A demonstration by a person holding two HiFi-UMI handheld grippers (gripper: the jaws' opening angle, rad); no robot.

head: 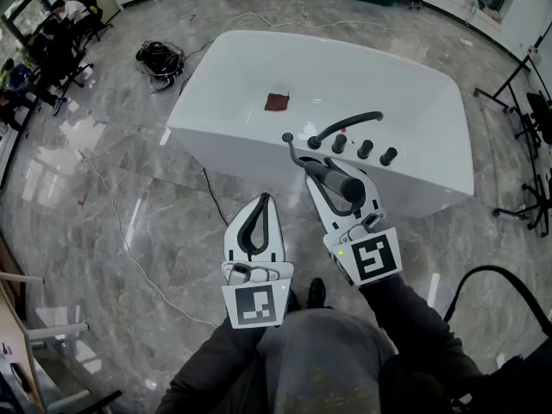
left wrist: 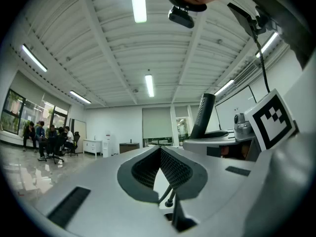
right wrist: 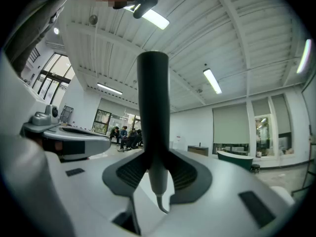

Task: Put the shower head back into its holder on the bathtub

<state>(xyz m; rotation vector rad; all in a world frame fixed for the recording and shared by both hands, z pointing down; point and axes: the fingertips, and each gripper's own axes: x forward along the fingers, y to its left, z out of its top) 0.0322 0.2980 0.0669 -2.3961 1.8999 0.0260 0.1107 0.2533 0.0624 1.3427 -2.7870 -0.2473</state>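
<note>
**Shower head gripped on the right, just short of the tub deck**

Closest in the head view: a grey-clad torso, then two cubes with square markers. Just ahead, clamped in the white right tongs [head: 338, 179]: a dark cylindrical shower head [head: 349, 188], pinched on its handle. Confirmed in the right gripper view, standing upright between the ribbed pads [right wrist: 180, 174] with a thin grey hose [right wrist: 160, 201] curling from its pale lower end. Nothing in the white left tongs [head: 264, 202]: closed tip to tip, hanging over the grey marble floor [head: 129, 197], apart from the tub.

Beyond, a glossy white bathtub [head: 233, 149] with a red-brown square patch [head: 277, 102] on its bottom. Along the near deck, a curved black spout [head: 349, 124], three round black knobs [head: 366, 149] and, at the row's left end, a small round fitting [head: 287, 137]. Probably the holder, though too small to be sure.

Key relation: round fitting ahead and to the left of the right tongs, near but not touching. Long axis of the shower head slanting from far-left, at the hose end, to near-right, crossing the jaws. Neither tongs clearly nearer, but only the right loaded.

Likely next: reach forward and left, tip the hose end downward over the round fitting, then lower it in.
</note>
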